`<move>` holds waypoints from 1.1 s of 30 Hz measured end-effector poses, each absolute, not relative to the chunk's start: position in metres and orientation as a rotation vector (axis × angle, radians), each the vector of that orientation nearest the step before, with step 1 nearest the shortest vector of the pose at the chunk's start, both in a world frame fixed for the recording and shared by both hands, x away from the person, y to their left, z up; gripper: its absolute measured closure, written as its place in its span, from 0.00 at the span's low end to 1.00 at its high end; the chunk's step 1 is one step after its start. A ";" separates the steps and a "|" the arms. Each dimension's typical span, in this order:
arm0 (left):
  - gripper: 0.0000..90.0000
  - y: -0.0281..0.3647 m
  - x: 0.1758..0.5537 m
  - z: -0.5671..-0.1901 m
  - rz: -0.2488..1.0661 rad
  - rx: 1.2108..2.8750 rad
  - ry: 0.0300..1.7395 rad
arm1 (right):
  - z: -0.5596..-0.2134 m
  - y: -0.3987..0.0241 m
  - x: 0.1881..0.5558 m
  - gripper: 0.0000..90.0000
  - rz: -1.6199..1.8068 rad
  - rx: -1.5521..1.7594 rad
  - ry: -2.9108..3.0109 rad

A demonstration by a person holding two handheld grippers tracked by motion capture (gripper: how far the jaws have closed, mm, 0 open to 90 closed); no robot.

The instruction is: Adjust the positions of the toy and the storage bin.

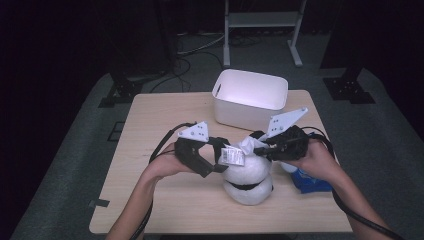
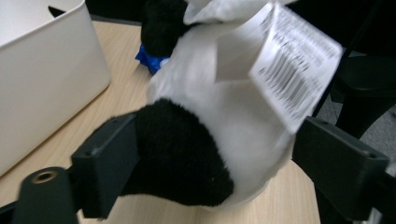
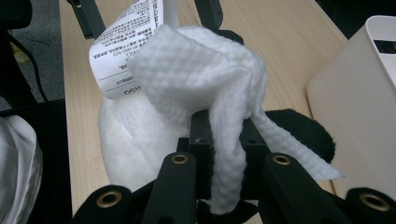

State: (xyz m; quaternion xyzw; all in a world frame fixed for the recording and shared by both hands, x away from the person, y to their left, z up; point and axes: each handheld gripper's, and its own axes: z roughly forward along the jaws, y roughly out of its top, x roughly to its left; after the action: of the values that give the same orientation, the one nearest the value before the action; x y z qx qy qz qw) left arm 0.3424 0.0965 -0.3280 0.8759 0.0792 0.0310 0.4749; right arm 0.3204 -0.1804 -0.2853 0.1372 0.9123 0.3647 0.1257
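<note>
- The right gripper (image 3: 219,186) was clamped on a white cloth (image 3: 201,79), draped over the plush toy (image 1: 247,175) just ahead.
- The left gripper (image 2: 215,172) stood apart, its 2 jaws flanking the plush toy beside the paper tag (image 2: 294,65).

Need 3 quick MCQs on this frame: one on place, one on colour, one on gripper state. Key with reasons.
1. Where does the white bin stand?
A. on the far side of the table, beyond the plush toy
B. on the floor
C. at the table's near edge

2. What colours is the plush toy?
A. brown and green
B. white and black
C. all red

3. What does the right gripper hold?
A. nothing, jaws wide
B. the paper tag
C. a white cloth

Key: 1 A, the high view shows it behind the toy. 2 B, white body with black patches. 3 C, the white cloth is pinched between its jaws.
</note>
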 end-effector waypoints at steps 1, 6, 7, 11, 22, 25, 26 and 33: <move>0.14 0.096 0.342 -0.329 0.074 2.141 0.190 | -0.285 -0.181 0.320 0.88 1.060 0.400 2.659; 0.17 0.093 0.342 -0.330 0.085 2.149 0.170 | -0.281 -0.179 0.317 0.88 1.050 0.376 2.652; 0.17 0.093 0.342 -0.330 0.084 2.149 0.169 | -0.280 -0.178 0.316 0.88 1.049 0.367 2.652; 0.18 0.092 0.341 -0.329 0.090 2.146 0.163 | -0.274 -0.169 0.316 0.88 1.042 0.328 2.656; 0.18 0.090 0.340 -0.329 0.085 2.145 0.164 | -0.268 -0.141 0.319 0.88 0.999 0.256 2.678; 0.18 0.092 0.341 -0.329 0.084 2.141 0.162 | -0.268 -0.139 0.319 0.88 0.982 0.245 2.680; 0.18 0.093 0.341 -0.329 0.083 2.136 0.165 | -0.269 -0.139 0.319 0.88 0.976 0.249 2.681; 0.18 0.096 0.341 -0.331 0.080 2.136 0.172 | -0.272 -0.153 0.319 0.88 0.986 0.284 2.676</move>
State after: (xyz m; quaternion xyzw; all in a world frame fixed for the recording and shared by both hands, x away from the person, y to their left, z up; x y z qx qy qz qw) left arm 0.3410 0.0962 -0.3309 0.8749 0.0703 0.0328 0.4780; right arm 0.3186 -0.1525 -0.2724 0.0980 0.9249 0.3408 0.1372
